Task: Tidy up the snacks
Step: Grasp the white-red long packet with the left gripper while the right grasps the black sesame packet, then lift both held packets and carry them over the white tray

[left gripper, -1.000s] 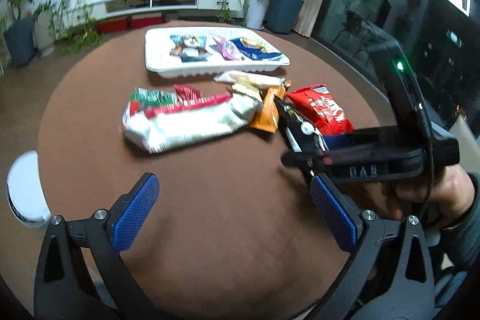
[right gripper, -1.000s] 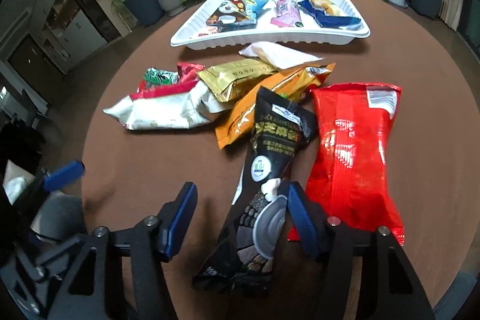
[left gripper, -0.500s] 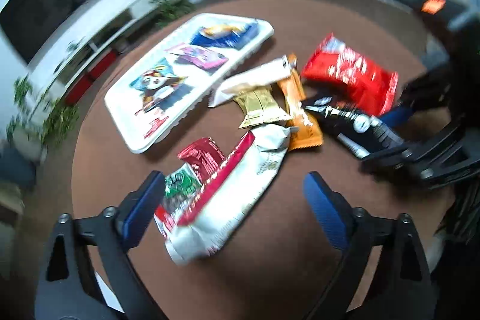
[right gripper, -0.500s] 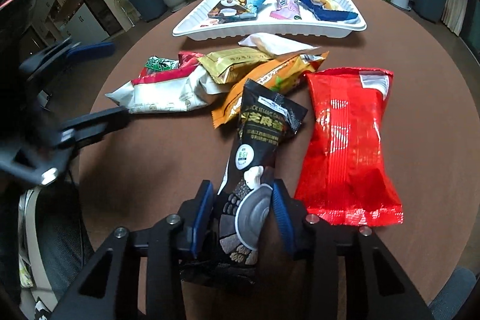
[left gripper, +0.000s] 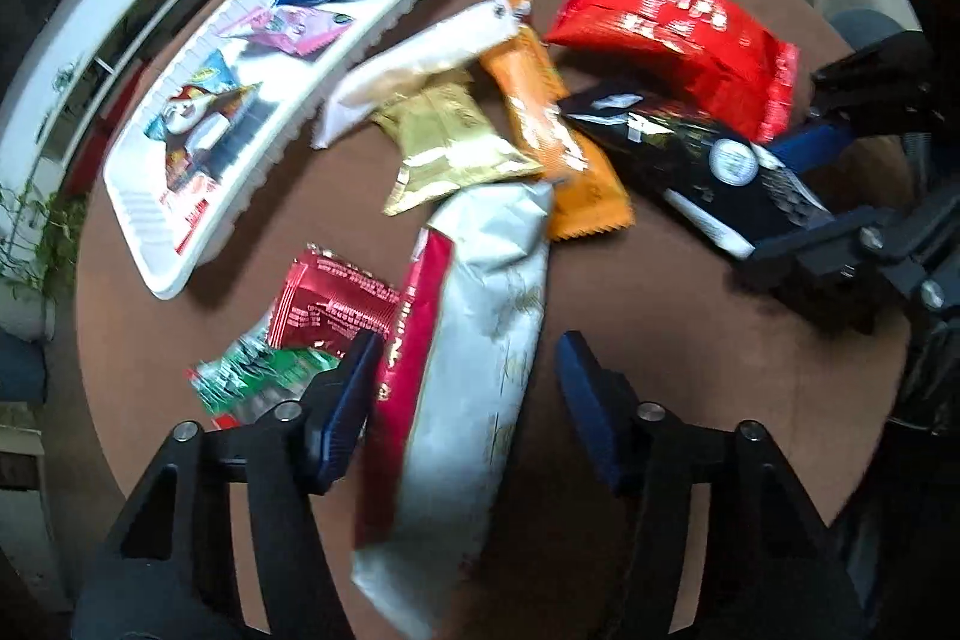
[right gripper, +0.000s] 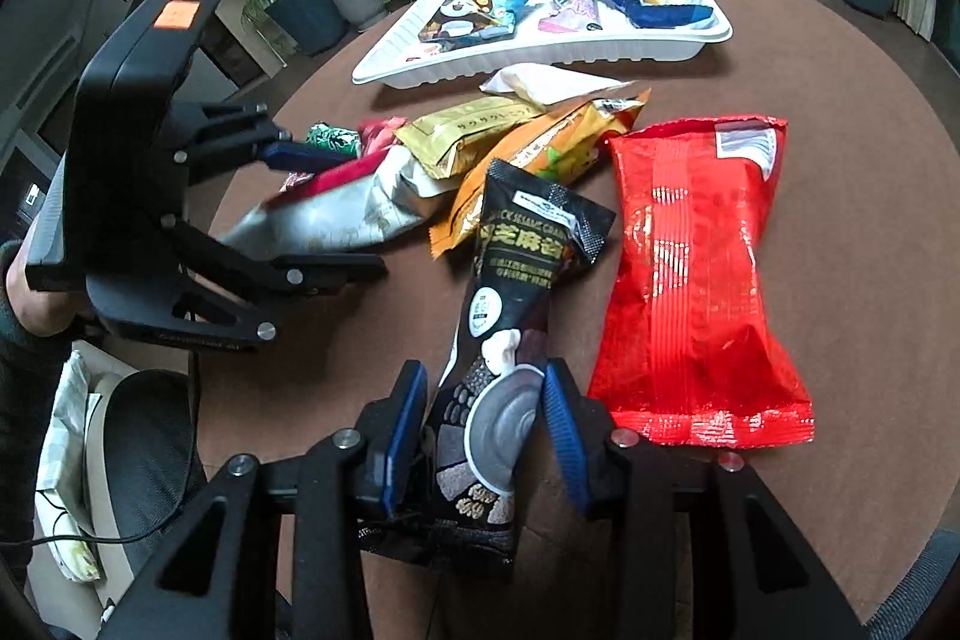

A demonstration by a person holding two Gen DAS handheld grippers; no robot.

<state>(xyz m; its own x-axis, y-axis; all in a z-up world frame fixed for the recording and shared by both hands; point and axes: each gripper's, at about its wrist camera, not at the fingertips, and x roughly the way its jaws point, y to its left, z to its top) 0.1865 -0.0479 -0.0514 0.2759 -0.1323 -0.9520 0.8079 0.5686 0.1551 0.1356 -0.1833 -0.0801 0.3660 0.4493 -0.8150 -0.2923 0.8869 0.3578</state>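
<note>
Right gripper (right gripper: 485, 427) clamped on black foil sesame-snack pouch (right gripper: 510, 334); left gripper (left gripper: 465, 397) half-wide, jaws just closing astride long silver-and-red packet (left gripper: 480, 376) — pads not yet touching. Pick step; next: close, carry to white plastic tray (left gripper: 180, 274) beyond.

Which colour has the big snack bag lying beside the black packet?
Bright red, with a white label at one corner; clearest in the right wrist view.

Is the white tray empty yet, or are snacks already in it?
Not empty. The white tray holds three packets: a cartoon-print one, a pink one and a blue one.
</note>
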